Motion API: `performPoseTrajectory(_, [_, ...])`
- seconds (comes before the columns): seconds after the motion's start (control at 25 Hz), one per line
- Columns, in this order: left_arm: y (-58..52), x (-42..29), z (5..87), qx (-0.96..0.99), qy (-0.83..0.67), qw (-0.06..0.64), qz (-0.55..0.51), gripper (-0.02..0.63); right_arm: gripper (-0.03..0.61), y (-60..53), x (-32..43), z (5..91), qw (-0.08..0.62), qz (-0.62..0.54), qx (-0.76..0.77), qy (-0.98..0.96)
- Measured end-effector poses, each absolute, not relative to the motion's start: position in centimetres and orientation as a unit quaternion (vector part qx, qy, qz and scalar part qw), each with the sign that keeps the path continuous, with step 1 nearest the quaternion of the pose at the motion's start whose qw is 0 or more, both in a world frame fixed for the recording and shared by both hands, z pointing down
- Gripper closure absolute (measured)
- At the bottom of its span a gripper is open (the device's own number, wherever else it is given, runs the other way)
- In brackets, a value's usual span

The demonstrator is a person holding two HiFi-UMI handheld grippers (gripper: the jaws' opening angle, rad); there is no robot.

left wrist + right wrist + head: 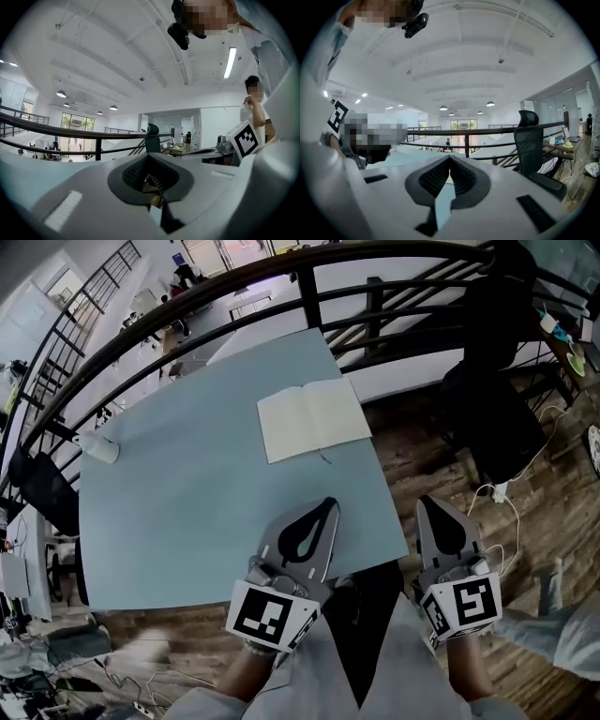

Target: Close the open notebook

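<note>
An open notebook with blank cream pages lies flat on the far right part of the light blue table. My left gripper hovers over the table's near edge, well short of the notebook, its jaws shut with nothing between them. In its own view the left gripper points level towards the railing. My right gripper is off the table's near right corner, above the wooden floor, jaws shut and empty. The right gripper shows its tips meeting. The notebook is hidden in both gripper views.
A small white object rests near the table's left edge. A dark railing runs behind the table. A black office chair stands to the right, with white cables on the floor beside it.
</note>
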State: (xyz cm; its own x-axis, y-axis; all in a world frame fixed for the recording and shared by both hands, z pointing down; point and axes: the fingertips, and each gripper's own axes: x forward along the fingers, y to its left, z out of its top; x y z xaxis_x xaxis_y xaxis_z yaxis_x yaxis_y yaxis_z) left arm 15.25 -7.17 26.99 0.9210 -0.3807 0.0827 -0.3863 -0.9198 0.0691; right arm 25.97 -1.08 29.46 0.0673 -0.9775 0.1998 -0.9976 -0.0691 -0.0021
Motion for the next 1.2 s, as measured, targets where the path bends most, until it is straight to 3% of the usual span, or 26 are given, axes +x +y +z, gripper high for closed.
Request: performPoseTrajectory(1.2, [-13.9, 20.5, 33.0, 0.943, -0.297, 0.106, 0.104, 0.609, 0.577, -12.6, 31.2, 37.8, 0.102, 0.152, 0.613, -0.768])
